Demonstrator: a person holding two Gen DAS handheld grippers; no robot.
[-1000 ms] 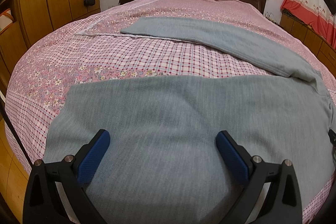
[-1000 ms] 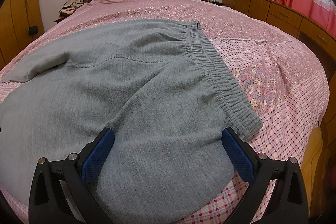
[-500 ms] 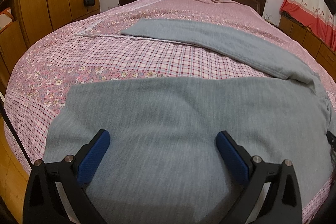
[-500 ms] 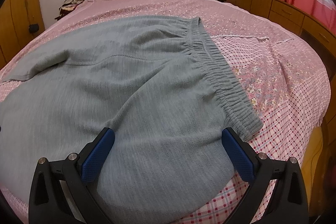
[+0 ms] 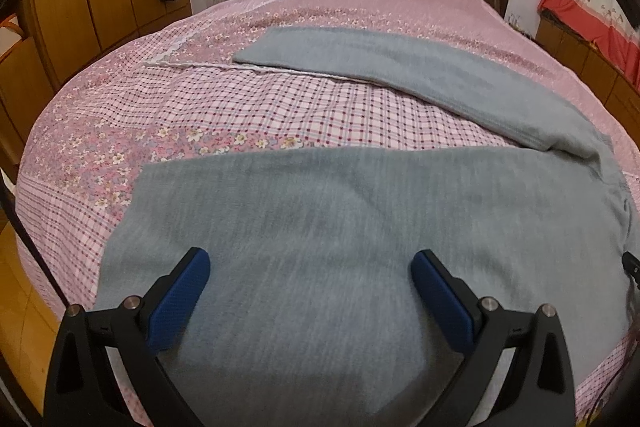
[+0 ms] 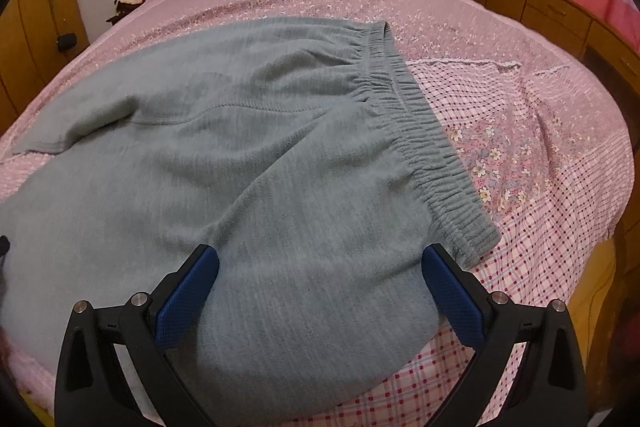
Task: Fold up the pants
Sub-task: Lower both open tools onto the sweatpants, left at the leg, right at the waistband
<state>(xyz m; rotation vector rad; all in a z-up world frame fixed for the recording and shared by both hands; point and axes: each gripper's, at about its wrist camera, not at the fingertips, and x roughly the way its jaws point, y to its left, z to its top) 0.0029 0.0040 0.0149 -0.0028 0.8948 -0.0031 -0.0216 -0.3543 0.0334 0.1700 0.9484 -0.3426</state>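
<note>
Grey pants (image 5: 360,227) spread flat on a pink bed (image 5: 248,115), both grippers gaping over them.

The near edge of the pants is cut off below both views, and the fabric there is blurred. The left gripper (image 5: 310,279) hangs over the near leg, fingers wide apart, holding nothing. The right gripper (image 6: 320,271) hangs over the hip just beside the waistband (image 6: 424,131), equally spread and empty. The far leg (image 5: 400,71) angles away.
</note>
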